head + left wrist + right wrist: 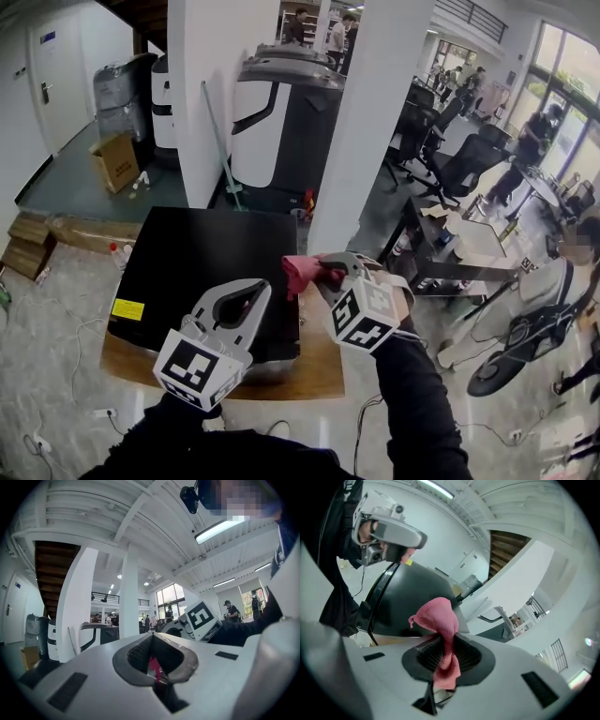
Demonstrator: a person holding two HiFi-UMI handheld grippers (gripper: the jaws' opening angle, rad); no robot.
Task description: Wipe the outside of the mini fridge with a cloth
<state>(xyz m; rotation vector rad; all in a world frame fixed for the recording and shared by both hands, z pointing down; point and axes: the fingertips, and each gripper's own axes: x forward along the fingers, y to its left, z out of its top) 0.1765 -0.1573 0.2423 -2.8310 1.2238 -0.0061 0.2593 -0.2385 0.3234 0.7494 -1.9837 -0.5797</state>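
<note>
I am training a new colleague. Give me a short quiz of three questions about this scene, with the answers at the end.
1. Choose one: which hand-held gripper holds the pink cloth? A, the left. B, the right.
2. True or false: the mini fridge is white.
3. Fill the gap: the mini fridge stands on a ______ board.
Key: 1 B, the right hand-held gripper; 2 false, it is black; 3 wooden.
</note>
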